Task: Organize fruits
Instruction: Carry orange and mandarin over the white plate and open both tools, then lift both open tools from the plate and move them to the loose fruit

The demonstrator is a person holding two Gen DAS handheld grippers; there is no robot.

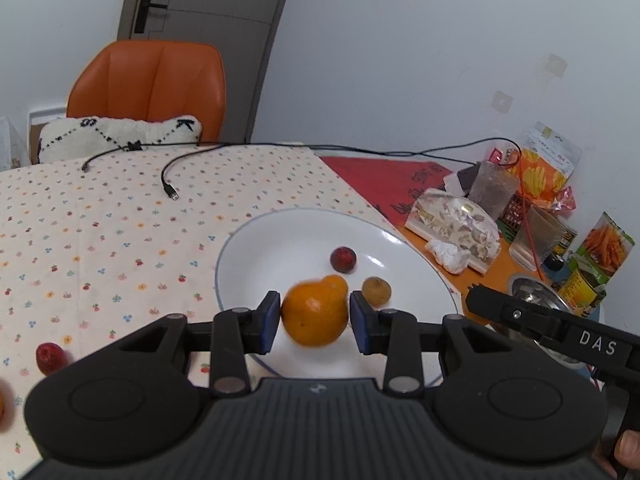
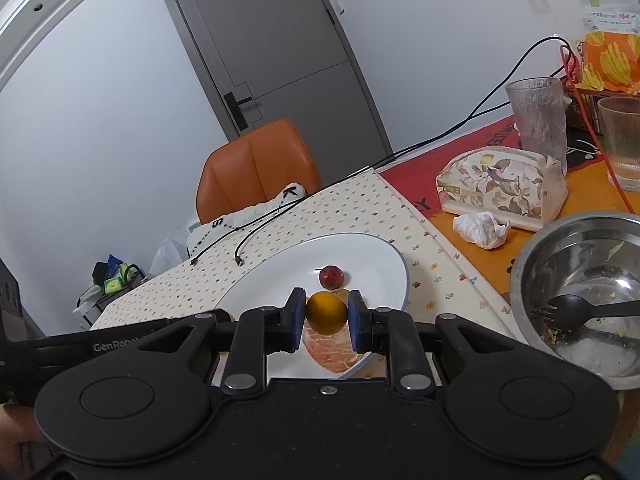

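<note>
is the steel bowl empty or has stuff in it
Not empty: the steel bowl holds a black fork and scattered food scraps.

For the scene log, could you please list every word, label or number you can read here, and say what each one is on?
"DAS": white letters on the right gripper's black body.
"GenRob", rest hidden: on the left gripper's black body.
"S" and "K": black letters on the white cushion.
Red mat: black lettering, too distorted to read.
Snack bags and can: print too small to read.
</note>
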